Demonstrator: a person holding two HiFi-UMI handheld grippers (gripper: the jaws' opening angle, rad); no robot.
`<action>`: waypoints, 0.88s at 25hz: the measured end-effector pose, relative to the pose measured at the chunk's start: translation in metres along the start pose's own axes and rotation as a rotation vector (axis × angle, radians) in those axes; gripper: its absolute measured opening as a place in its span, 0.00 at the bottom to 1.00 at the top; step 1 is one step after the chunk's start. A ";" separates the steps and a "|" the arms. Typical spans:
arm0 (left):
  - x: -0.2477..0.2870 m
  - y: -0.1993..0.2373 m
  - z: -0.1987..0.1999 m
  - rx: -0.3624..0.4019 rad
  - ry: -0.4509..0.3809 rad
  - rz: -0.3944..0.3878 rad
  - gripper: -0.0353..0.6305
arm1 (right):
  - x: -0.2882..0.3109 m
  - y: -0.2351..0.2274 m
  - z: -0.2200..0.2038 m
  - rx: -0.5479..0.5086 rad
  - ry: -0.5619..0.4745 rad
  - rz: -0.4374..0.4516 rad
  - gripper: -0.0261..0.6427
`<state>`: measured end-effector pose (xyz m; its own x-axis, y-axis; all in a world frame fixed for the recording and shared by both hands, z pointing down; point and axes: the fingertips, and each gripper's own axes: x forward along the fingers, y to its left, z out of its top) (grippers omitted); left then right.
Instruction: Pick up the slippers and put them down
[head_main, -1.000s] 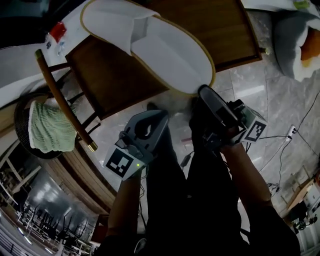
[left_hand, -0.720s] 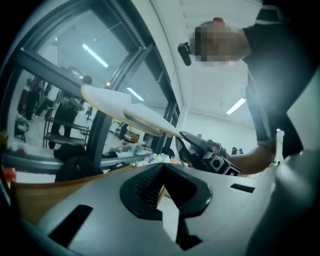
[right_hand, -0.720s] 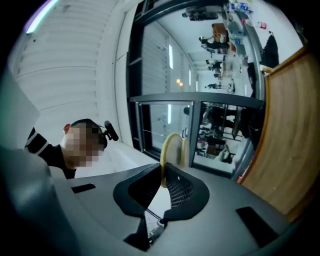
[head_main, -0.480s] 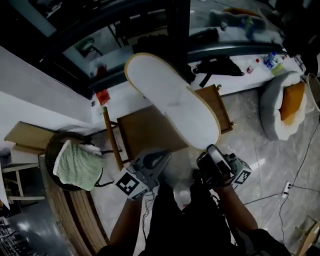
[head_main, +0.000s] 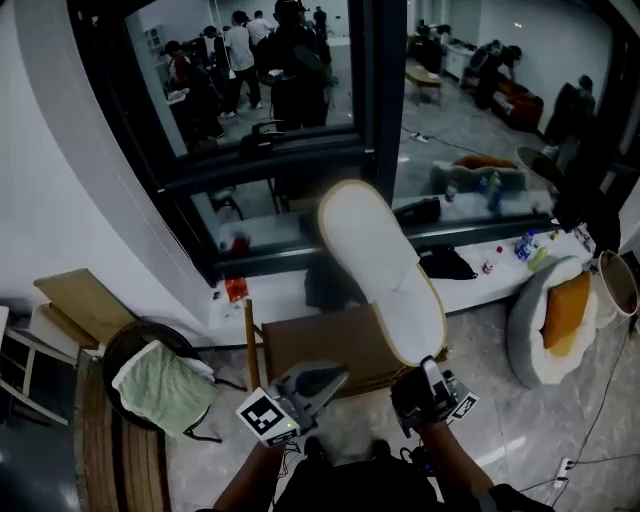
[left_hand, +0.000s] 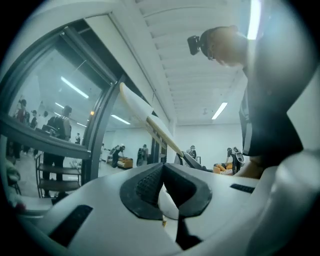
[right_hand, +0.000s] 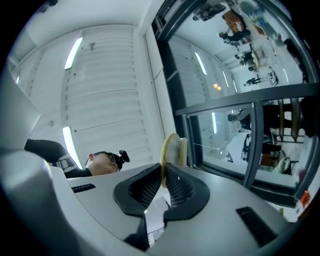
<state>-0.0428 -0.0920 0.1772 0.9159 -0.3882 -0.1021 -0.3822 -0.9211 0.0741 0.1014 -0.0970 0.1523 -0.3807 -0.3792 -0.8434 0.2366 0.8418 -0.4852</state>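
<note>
The slipper (head_main: 385, 270) now hangs in the air. A second ago it was low over the wooden chair (head_main: 320, 345). It has been carried upward and tipped, so its pale sole faces the head view and its toe reaches toward 11 o'clock, across the dark window frame (head_main: 365, 120). The right gripper (head_main: 425, 365) holds it by the heel edge at the slipper's 5 o'clock end, with the jaws nearly together on that thin rim. The left gripper (head_main: 335, 375) has risen alongside, at 9 o'clock from the right one. Its jaws are closed and nothing is in them.

For the task, the picking up looks done — the slipper is clear of every surface and one gripper carries it. The putting down has not begun.

The head view shows the whole sole and where it sits over the chair, but not the grip itself. The right gripper view shows that grip: the yellow-trimmed edge stands upright between the two ribbed pads, which press on it. Whether a second slipper lies against the first cannot be told. The left gripper view shows the slipper edge-on — a thin slanted blade running up toward 11 o'clock, well apart from that gripper's own jaws.
</note>
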 end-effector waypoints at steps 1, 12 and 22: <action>-0.002 -0.001 0.006 0.015 0.000 0.003 0.07 | 0.004 0.006 -0.001 0.005 0.000 0.025 0.10; -0.014 -0.007 0.053 0.130 -0.047 0.034 0.07 | 0.027 0.042 -0.008 0.023 0.042 0.194 0.10; -0.015 -0.012 0.058 0.149 -0.070 0.031 0.07 | 0.058 0.068 -0.023 -0.025 0.155 0.296 0.10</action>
<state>-0.0591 -0.0763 0.1199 0.8946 -0.4125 -0.1718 -0.4287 -0.9008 -0.0695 0.0748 -0.0534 0.0756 -0.4301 -0.0552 -0.9011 0.3363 0.9165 -0.2166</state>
